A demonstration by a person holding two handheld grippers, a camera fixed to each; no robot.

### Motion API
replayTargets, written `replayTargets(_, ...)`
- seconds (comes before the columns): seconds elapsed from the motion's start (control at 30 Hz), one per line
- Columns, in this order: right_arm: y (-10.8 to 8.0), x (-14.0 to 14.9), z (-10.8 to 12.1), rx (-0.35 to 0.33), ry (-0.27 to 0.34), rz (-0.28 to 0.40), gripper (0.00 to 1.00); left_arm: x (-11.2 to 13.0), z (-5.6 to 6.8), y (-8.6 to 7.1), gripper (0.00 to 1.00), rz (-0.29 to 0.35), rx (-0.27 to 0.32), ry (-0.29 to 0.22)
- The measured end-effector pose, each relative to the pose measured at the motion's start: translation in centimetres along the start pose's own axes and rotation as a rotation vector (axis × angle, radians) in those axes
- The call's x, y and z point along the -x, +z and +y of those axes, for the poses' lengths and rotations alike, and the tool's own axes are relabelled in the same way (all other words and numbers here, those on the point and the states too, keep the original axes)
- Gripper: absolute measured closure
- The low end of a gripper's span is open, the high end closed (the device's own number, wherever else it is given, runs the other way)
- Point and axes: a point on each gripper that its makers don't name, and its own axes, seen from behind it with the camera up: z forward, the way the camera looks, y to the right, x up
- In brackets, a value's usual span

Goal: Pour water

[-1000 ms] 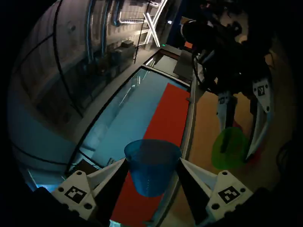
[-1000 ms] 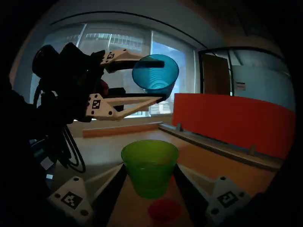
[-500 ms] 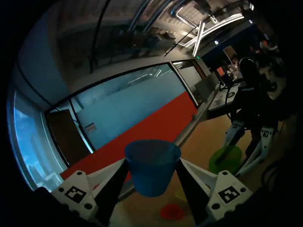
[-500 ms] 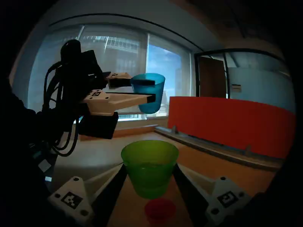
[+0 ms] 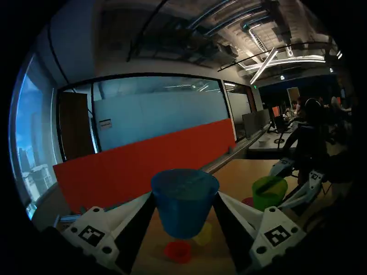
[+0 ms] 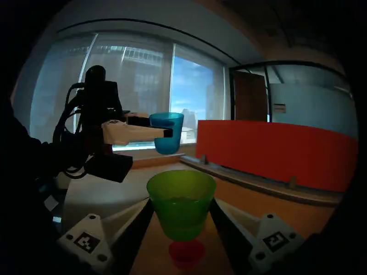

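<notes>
My left gripper point(image 5: 184, 206) is shut on an upright blue cup point(image 5: 184, 201), held in the air above the wooden table point(image 5: 238, 172). In the right gripper view that blue cup point(image 6: 166, 132) and the left gripper point(image 6: 163, 133) hang at mid-left, level. My right gripper point(image 6: 181, 208) is shut on a green cup point(image 6: 181, 201) with liquid in its lower part. The left gripper view has the green cup point(image 5: 269, 192) and right gripper point(image 5: 293, 183) at the right, lower than the blue cup.
A small red cup point(image 5: 178, 251) and a yellow cup point(image 5: 203, 233) stand on the table below the blue cup; the red cup point(image 6: 186, 252) sits under the green one. An orange partition point(image 6: 275, 151) runs along the table's far edge. Windows are behind point(image 6: 137, 91).
The left gripper has swung the blue cup from tipped back to upright and moved it away from and lower toward the green cup's level. The green cup stays put in the right gripper.
</notes>
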Motion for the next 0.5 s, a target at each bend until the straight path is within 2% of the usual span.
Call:
replayTargets(0.2, -0.9, 0.4, 0.6, 0.018, -0.001, -0.021, 0.14, 1.9, 0.0, -0.4, 0.16, -0.037, 0.016, -0.060)
replayTargets(0.5, -2.3, 0.7, 1.9, 0.045, 0.013, -0.055, 0.14, 5.2, -0.2, -0.7, 0.16, -0.100, 0.025, -0.083)
